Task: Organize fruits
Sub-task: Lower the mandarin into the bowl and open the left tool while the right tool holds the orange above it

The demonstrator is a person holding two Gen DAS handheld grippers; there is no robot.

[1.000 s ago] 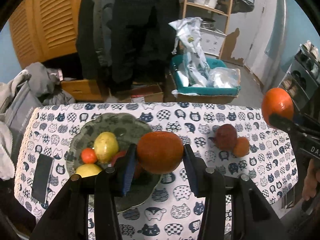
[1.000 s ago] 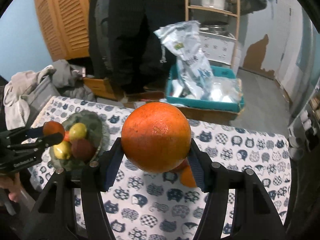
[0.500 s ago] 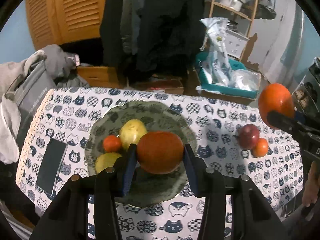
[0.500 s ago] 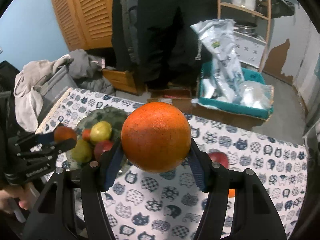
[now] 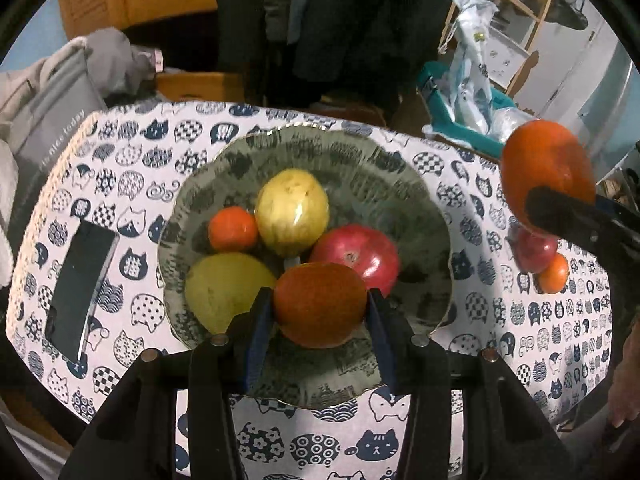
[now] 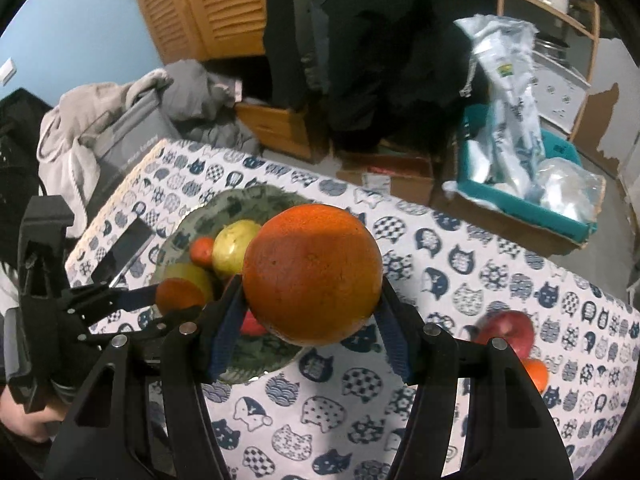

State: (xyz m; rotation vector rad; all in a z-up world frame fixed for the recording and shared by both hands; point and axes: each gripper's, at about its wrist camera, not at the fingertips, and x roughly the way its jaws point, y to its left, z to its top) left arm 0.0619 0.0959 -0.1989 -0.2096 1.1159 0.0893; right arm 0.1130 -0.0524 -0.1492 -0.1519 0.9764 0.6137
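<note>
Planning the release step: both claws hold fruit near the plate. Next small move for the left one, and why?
Probably lower the left claw slightly and open: its reddish-orange fruit hangs over the bare front of the green plate, beside the red apple.

Dim indoor light is falling from above, leaving the far coats nearly black. The green plate is smearing with motion blur, while the gripped orange is staying fairly sharp, its underside shading dark. Fisheye distortion is bending the patterned tablecloth, and black vignetting is ringing both views.
</note>
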